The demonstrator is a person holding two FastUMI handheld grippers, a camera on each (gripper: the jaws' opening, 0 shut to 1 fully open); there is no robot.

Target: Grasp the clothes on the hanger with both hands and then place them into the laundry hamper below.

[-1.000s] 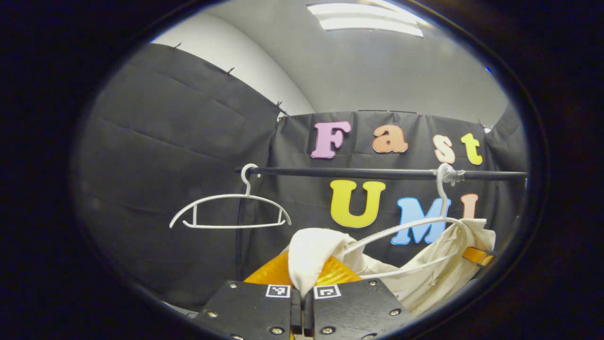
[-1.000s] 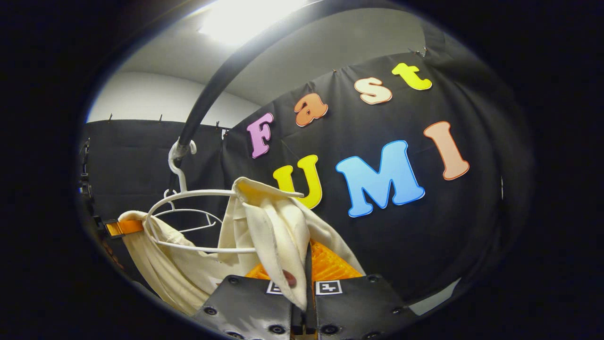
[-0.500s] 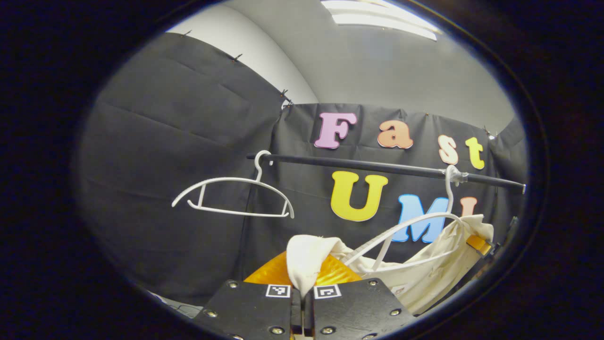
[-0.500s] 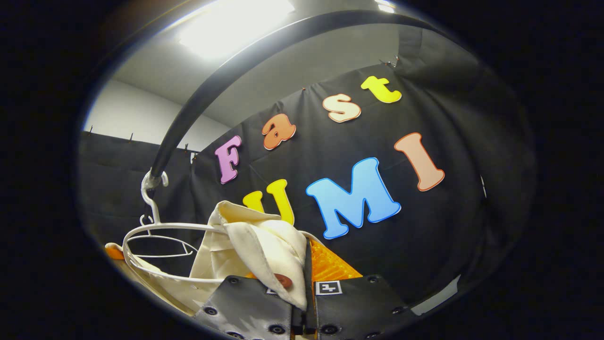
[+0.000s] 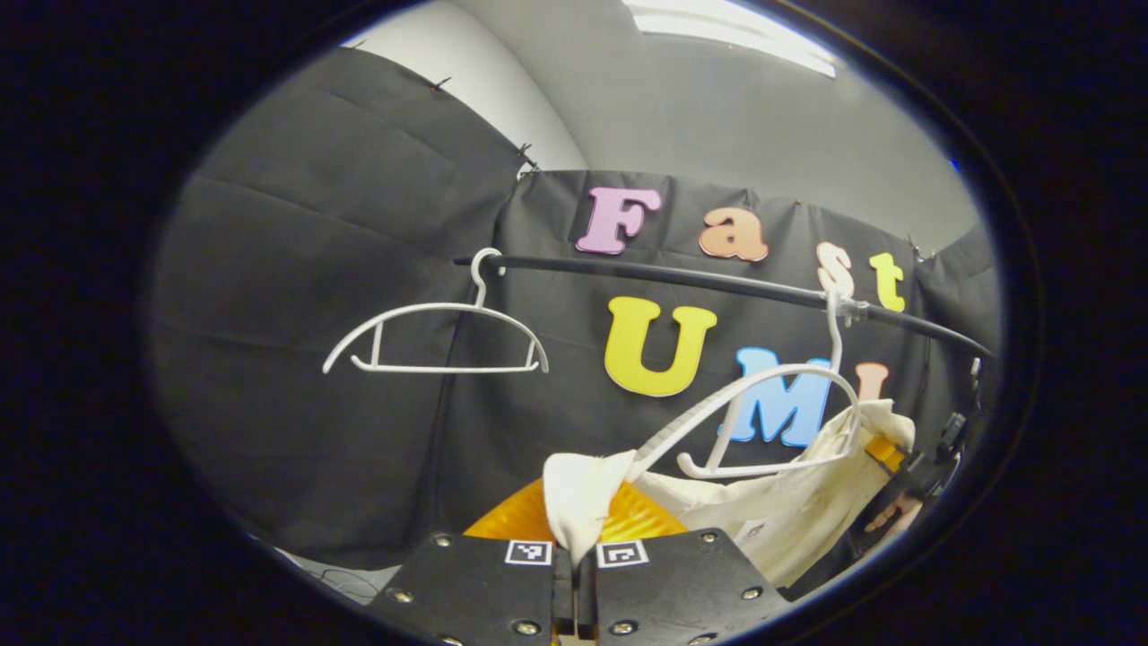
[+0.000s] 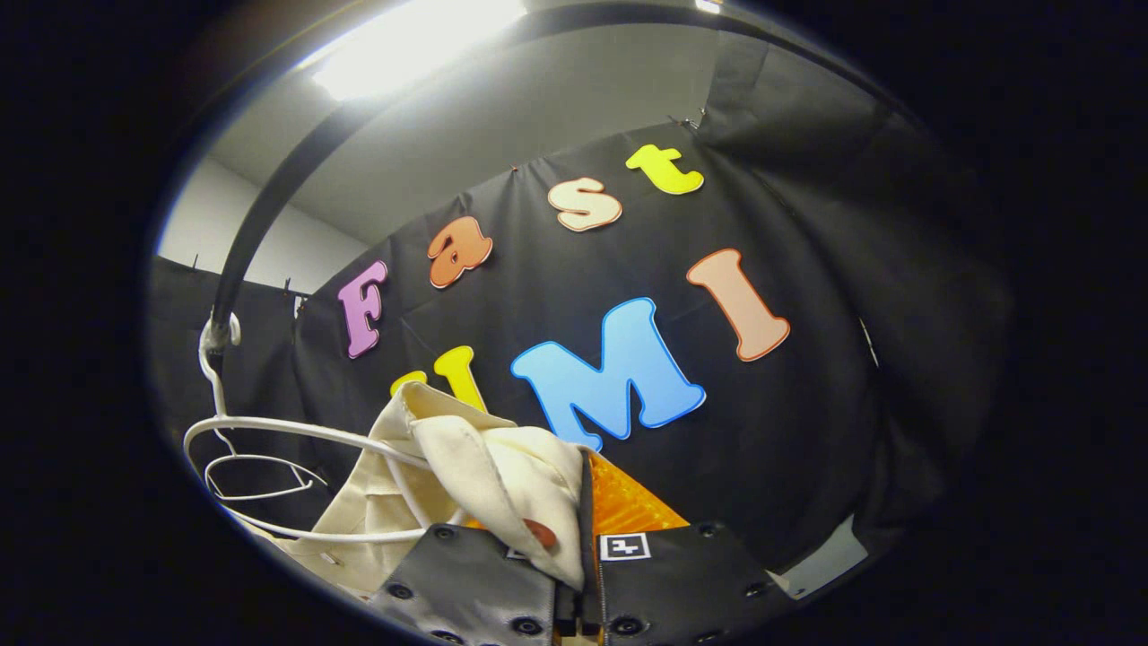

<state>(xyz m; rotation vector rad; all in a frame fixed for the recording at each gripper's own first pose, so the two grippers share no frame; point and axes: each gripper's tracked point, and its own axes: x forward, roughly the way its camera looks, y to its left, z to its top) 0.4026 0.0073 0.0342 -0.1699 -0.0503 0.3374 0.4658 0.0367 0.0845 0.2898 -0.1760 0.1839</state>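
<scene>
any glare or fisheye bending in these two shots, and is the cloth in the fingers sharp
Right gripper view: the ceiling light blows out to white glare, and the black rail bows strongly. Left gripper view: light milder, rail only slightly curved. The cream garment looks reasonably sharp in both.

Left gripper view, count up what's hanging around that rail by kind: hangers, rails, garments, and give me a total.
White hangers: 2, a bare hanger and a hanger with the garment partly pulled off it
Black rail: 1
Cream garment: 1
Total: 4
</scene>
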